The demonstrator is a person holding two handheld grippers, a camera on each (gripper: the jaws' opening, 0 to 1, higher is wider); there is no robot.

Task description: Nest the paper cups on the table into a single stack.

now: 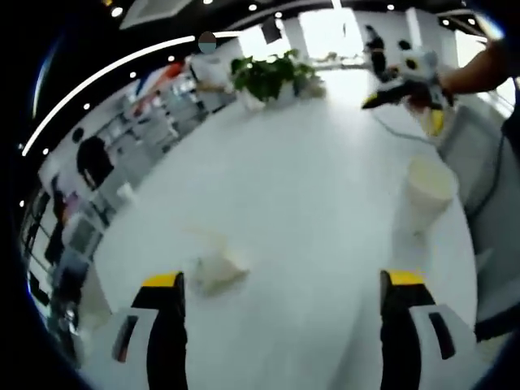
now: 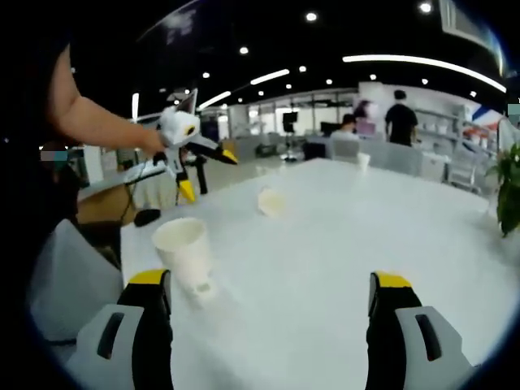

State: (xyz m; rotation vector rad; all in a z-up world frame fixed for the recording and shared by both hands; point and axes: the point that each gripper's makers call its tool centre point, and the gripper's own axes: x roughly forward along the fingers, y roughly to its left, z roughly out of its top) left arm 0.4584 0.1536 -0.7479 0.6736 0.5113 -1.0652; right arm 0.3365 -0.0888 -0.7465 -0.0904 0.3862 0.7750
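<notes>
A paper cup (image 1: 215, 268) lies on its side on the white table (image 1: 309, 179), just ahead of my left gripper (image 1: 284, 280), whose jaws stand wide apart with nothing between them. To the right an upright paper cup (image 1: 428, 191) stands near the table edge. In the right gripper view that upright cup (image 2: 185, 252) is close to the left jaw of my right gripper (image 2: 272, 280), which is open and holds nothing. The tipped cup (image 2: 272, 201) lies farther out on the table (image 2: 341, 244). The left gripper (image 2: 209, 173) hovers beyond, held by a hand.
A potted plant (image 1: 272, 77) stands at the table's far end, and its leaves (image 2: 508, 191) show at the right. A small white cup (image 2: 363, 160) sits far off. A black cable (image 1: 487, 187) hangs off the table edge. People stand among desks behind.
</notes>
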